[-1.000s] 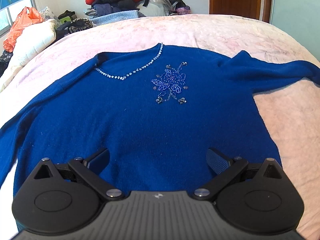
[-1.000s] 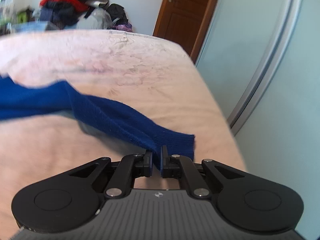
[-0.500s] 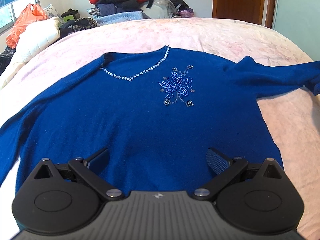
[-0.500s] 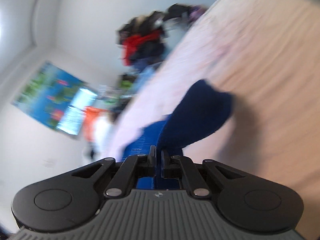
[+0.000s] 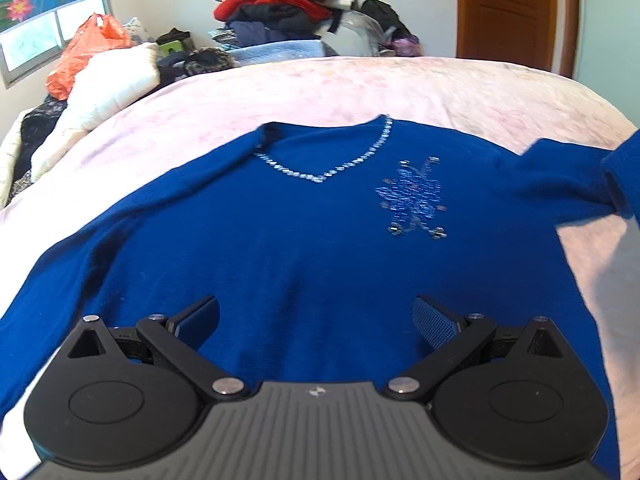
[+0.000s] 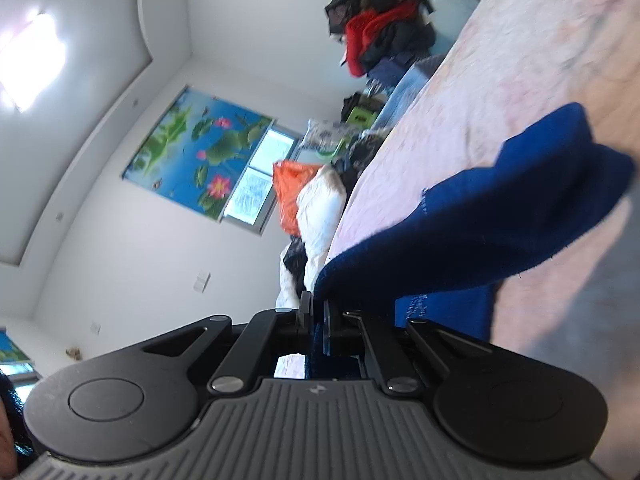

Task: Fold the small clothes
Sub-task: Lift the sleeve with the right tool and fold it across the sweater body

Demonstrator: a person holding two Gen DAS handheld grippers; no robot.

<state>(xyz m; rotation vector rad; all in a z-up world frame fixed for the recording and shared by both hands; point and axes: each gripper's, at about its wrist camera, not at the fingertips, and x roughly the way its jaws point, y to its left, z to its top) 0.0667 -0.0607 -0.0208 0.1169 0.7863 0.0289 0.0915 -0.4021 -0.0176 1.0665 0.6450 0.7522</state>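
Since a second ago the right gripper [image 6: 316, 320] has swung the sleeve [image 6: 500, 216], jaws pinched on its cuff, up over the blue sweater [image 5: 280, 248] lying flat on the bed [image 5: 360, 88]; I'd lay it straight across the chest, left gripper [image 5: 316, 320] wide open and empty, clothes pile [image 5: 288, 4] well clear.

Blue sweater [image 5: 304, 248] flat on bed [image 5: 440, 88]

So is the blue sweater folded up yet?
Mostly spread. The blue sweater lies flat on the bed; only one sleeve is lifted, pinched in the right gripper.
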